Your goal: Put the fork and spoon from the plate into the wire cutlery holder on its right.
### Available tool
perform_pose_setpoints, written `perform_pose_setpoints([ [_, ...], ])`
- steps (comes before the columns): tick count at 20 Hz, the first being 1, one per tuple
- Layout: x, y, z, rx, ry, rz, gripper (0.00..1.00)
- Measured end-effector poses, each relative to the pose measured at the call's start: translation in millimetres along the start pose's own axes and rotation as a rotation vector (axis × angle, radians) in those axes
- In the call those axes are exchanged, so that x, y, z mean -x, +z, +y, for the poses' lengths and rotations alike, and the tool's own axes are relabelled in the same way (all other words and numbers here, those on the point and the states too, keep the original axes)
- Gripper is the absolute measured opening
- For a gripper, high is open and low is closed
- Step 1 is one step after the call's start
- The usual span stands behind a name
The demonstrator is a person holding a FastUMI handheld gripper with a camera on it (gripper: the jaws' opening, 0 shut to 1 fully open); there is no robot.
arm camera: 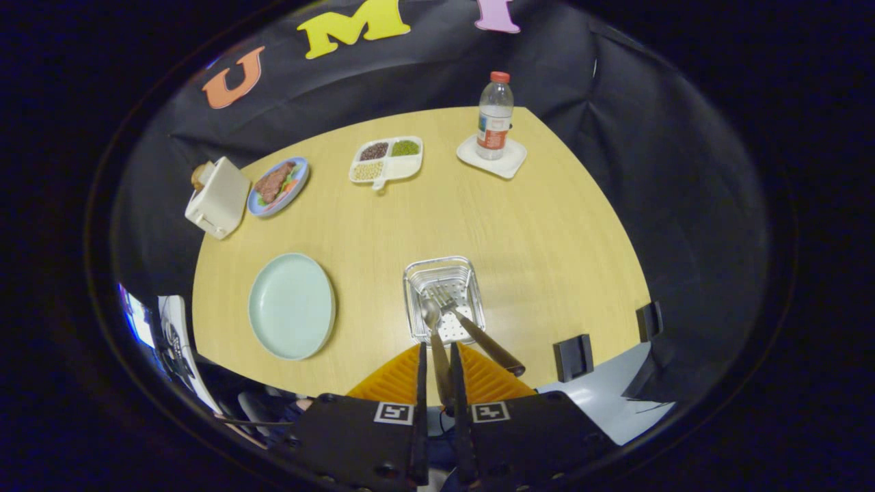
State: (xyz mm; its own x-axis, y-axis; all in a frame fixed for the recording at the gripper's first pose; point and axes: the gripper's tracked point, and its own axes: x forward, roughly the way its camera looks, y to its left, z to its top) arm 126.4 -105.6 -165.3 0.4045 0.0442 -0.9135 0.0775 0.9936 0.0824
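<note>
we hold the gripper (438, 383) with its jaws closed narrow on the spoon (433, 328) handle, bowl lowered into the wire cutlery holder (443, 299). the fork (472, 324) already leans there; the plate (292, 305) lies bare. we judge only release remains.

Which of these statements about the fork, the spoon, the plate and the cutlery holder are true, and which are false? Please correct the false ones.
1. The fork lies on the light green plate. False: the plate is bare; the fork leans in the wire cutlery holder.
2. The gripper holds the spoon by its handle. True: both fingers press on it.
3. The spoon's bowl is over the holder. True.
4. The holder stands left of the plate. False: it stands on its right.
5. The water bottle lies on its side. False: it stands upright on a white coaster.
</note>
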Motion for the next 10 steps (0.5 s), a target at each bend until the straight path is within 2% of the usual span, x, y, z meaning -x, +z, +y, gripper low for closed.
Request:
perform_pose_setpoints([
  [3,11,10,8,0.084,-0.038,-0.126,0.22],
  [6,22,24,22,0.123,-0.053,-0.293,0.23],
  [9,39,24,32,0.132,-0.064,-0.411,0.78],
  [10,40,22,36,0.122,-0.069,-0.441,0.77],
])
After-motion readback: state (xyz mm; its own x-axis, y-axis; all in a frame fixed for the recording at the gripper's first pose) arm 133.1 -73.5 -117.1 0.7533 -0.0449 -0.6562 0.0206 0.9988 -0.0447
